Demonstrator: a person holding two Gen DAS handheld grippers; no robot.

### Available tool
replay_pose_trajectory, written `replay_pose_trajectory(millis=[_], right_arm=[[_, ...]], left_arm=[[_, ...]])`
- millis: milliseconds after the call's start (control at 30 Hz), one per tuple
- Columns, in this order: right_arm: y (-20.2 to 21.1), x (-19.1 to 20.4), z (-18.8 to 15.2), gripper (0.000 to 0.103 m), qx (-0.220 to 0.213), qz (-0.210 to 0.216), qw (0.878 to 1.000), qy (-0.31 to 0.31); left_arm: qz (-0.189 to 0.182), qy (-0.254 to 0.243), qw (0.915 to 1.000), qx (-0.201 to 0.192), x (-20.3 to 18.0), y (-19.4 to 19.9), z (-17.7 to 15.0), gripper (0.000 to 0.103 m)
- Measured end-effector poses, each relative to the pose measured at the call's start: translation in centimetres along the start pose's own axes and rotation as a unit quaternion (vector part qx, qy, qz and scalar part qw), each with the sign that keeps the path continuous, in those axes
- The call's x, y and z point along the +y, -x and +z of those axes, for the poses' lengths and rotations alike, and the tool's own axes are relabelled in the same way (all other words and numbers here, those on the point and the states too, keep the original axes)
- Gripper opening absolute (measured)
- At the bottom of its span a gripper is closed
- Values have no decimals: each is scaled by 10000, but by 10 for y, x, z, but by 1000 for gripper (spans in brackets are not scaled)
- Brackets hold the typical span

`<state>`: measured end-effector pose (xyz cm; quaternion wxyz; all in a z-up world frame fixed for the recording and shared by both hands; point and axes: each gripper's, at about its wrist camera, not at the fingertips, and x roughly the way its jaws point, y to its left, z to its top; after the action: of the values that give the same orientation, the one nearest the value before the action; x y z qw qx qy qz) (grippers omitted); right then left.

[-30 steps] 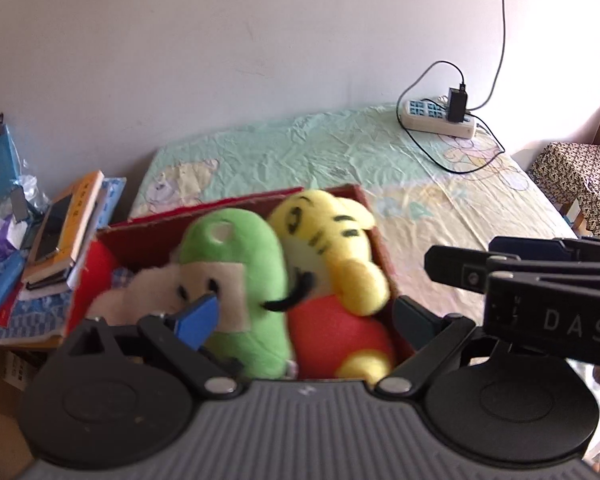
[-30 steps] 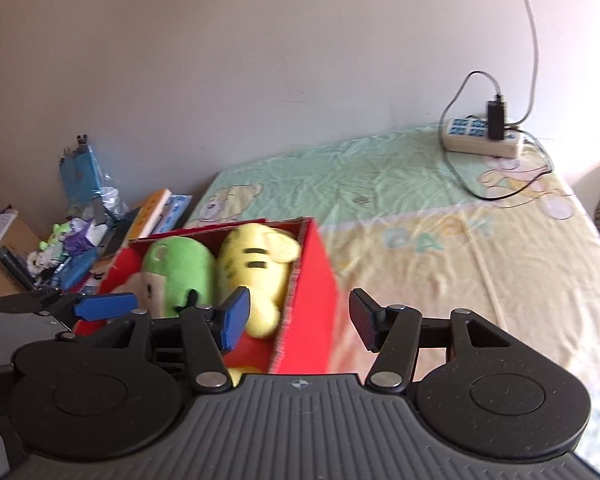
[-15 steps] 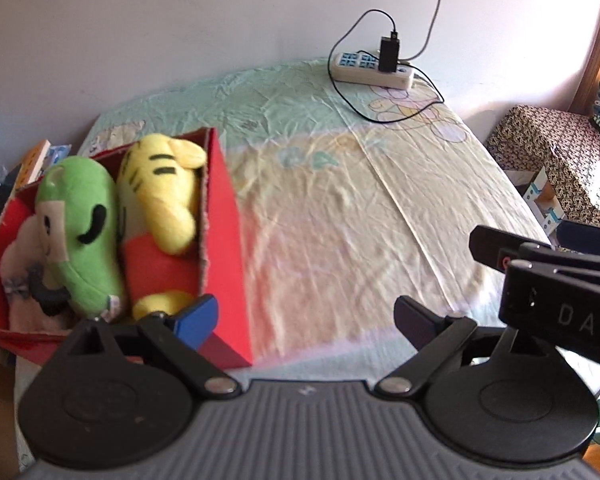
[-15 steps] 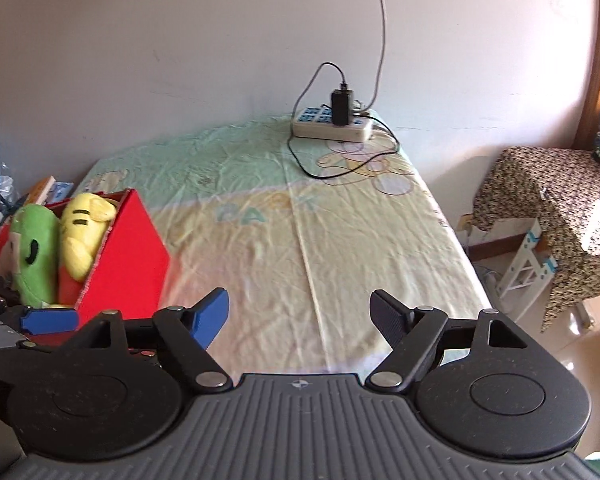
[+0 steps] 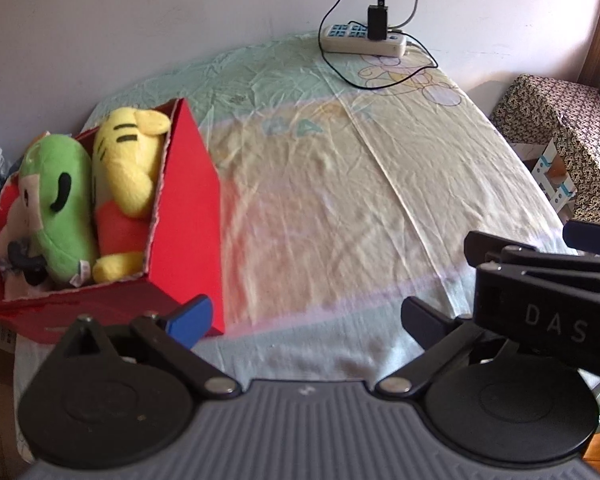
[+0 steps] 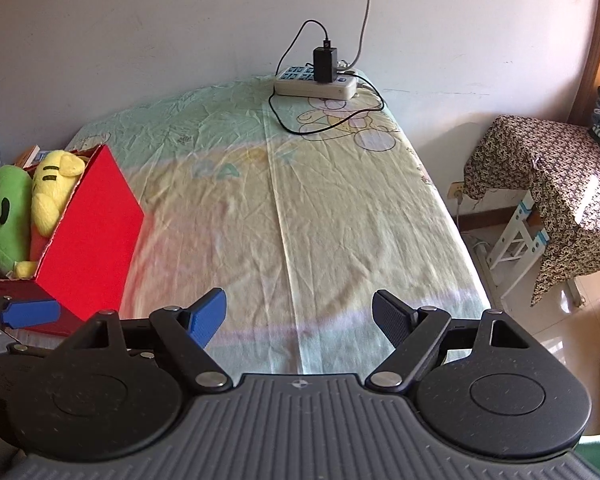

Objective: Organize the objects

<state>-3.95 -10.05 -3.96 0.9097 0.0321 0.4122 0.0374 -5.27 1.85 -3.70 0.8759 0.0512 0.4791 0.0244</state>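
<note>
Each tool has a ribbed grey body, two black discs and black linkage arms with silver screws. The left tool and right tool pair one blue finger pad with one black; white "DAS" lettering marks the right tool's side.
</note>
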Motion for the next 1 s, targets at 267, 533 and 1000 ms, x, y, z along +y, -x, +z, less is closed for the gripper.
replay_pose_trajectory(millis=[267, 533, 1000], right_arm=[[-7, 37, 5, 82, 165, 181, 9996, 124], [4, 78, 15, 82, 190, -164, 9997, 67], [6, 140, 20, 79, -98, -432, 9985, -311]], left_arm=[[230, 162, 9996, 39, 38, 5, -4, 100], [277, 269, 9991, 148, 87, 13, 3, 101], [242, 253, 9993, -128, 174, 21, 13, 101]])
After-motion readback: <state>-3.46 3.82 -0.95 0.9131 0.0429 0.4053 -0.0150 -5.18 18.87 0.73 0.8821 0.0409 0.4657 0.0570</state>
